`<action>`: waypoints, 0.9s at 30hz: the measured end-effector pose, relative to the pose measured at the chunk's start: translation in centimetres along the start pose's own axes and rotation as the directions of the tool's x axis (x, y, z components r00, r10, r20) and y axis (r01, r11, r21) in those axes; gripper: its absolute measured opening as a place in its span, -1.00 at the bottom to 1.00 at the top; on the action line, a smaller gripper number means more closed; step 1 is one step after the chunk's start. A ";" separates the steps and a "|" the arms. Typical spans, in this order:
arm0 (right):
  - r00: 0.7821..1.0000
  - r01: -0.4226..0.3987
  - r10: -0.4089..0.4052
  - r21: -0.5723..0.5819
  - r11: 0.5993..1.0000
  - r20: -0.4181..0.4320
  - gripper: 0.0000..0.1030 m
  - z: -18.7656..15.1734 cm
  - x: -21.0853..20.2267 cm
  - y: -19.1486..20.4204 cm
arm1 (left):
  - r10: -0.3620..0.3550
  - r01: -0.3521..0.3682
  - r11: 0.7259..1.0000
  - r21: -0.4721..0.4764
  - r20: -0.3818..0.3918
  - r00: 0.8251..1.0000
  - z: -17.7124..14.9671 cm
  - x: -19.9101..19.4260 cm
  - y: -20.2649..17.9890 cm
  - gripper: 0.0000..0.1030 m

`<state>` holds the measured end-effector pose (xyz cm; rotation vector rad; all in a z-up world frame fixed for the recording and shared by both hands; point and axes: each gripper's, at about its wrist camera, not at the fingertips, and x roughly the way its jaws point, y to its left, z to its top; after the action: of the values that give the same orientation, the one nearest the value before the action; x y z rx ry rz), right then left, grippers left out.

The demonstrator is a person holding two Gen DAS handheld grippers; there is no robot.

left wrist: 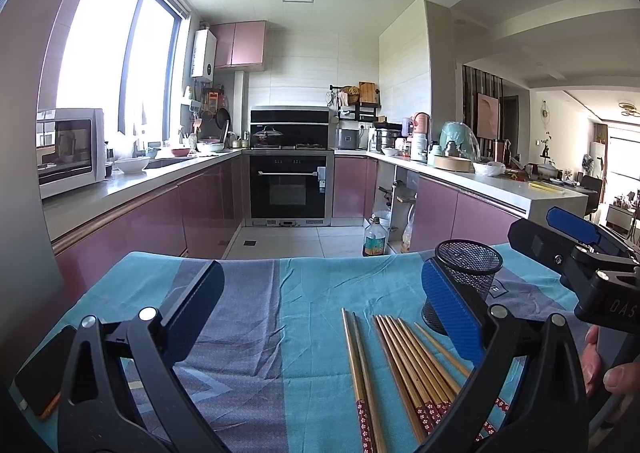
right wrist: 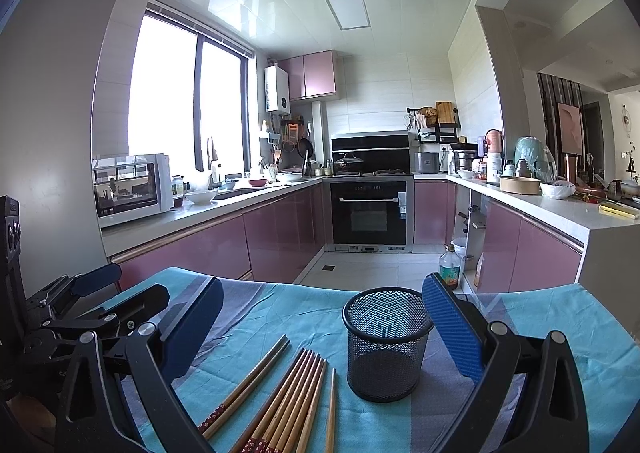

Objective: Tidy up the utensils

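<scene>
Risk: the chopsticks (right wrist: 280, 393) lie packed side by side — a pinch may catch several or roll them off the table (right wrist: 280, 301); a nudge could tip the light mesh cup (right wrist: 386, 345).
Left tongs (left wrist: 320, 313): wide open, empty, chopsticks below and between the fingers.
Right tongs (right wrist: 324, 325): wide open, empty — cup between the fingers, chopsticks just left of it.

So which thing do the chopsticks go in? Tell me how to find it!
Look at the table with the blue cloth. Wooden chopsticks lie flat on it, and just right of them stands a black mesh cup. It is the only upright thing on the cloth, round, see-through and empty.
</scene>
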<state>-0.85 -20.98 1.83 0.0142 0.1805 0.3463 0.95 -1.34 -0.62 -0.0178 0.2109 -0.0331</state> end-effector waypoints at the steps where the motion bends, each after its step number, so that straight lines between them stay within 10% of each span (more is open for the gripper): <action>1: 1.000 0.000 0.000 0.001 1.000 -0.001 0.87 0.0 0.0 0.0 | 0.000 0.000 1.000 0.000 0.000 1.000 0.0 0.0 0.0 0.89; 18: 0.991 -0.029 0.030 0.006 1.000 -0.130 0.87 -0.9 1.1 -0.9 | -0.009 0.012 0.999 0.032 -0.090 0.996 -1.1 0.7 0.5 0.89; 27: 0.925 -0.073 0.065 -0.009 0.997 -0.375 0.68 -3.8 4.2 -1.3 | -0.052 0.073 0.995 0.069 -0.277 0.959 -2.7 3.3 1.0 0.78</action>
<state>2.77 -20.90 -2.68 -0.0697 0.5564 0.4199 3.64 -0.50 -4.01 0.0590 0.4877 -0.1074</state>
